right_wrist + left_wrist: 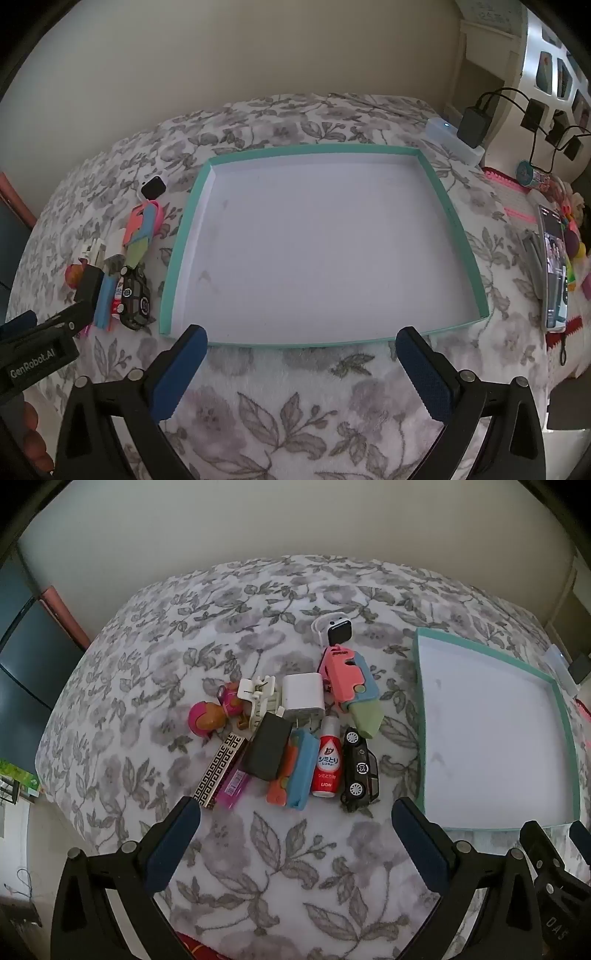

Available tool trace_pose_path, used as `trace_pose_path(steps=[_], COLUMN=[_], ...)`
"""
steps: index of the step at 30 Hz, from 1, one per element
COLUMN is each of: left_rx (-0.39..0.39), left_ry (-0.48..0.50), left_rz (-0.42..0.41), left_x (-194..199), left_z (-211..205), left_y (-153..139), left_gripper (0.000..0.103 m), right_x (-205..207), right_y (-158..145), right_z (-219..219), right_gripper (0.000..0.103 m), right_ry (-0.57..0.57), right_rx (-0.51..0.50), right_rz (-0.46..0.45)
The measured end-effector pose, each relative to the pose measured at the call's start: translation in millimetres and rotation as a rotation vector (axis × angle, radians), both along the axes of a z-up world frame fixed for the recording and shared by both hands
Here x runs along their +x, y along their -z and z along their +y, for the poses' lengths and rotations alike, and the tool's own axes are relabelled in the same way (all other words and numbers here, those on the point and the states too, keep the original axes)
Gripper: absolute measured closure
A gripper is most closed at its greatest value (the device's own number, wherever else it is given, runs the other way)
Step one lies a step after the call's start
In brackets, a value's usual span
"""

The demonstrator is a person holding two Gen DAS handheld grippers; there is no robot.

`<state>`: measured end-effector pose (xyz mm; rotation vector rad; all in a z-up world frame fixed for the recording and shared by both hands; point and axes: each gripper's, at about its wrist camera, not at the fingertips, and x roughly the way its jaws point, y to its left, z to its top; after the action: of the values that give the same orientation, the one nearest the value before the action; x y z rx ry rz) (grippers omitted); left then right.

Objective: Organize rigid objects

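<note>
Left wrist view: the left gripper [295, 830] hangs wide open over the bed [147, 664], empty, facing the clutter. Best first pick looks like the toy car [358, 771] at the pile's edge, beside the red bottle [327, 766].

Right wrist view: the right gripper [301, 356] is spread open too, holding nothing, at the near rim of the bare teal tray [177, 258].

A pile of small things sits mid-frame in the left wrist view on the bedspread [288, 867]. The tray [423, 716] lies at the right edge, just beside the toy car [358, 771]. The bottle [327, 764] lies left of the car, touching it. The charger [303, 696] sits behind the bottle, and the watch [338, 629] lies farthest back. The doll [207, 718] lies at the pile's left.
</note>
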<state>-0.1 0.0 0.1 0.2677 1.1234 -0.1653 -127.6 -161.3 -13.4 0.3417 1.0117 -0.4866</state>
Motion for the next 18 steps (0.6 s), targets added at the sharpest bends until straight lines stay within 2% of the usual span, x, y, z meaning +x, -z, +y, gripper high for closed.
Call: trace_pose_path(steps=[18], left_rx=[0.003], left_ry=[-0.01], left_rz=[0.009], left_x=[0.4], left_z=[7.7], left_y=[4.8], left_gripper=[0.0], right_x=[2.0], right_y=[0.7], right_z=[2.1], right_gripper=[0.0], right_ry=[-0.007], right_rx=[-0.001], right_rz=[0.001])
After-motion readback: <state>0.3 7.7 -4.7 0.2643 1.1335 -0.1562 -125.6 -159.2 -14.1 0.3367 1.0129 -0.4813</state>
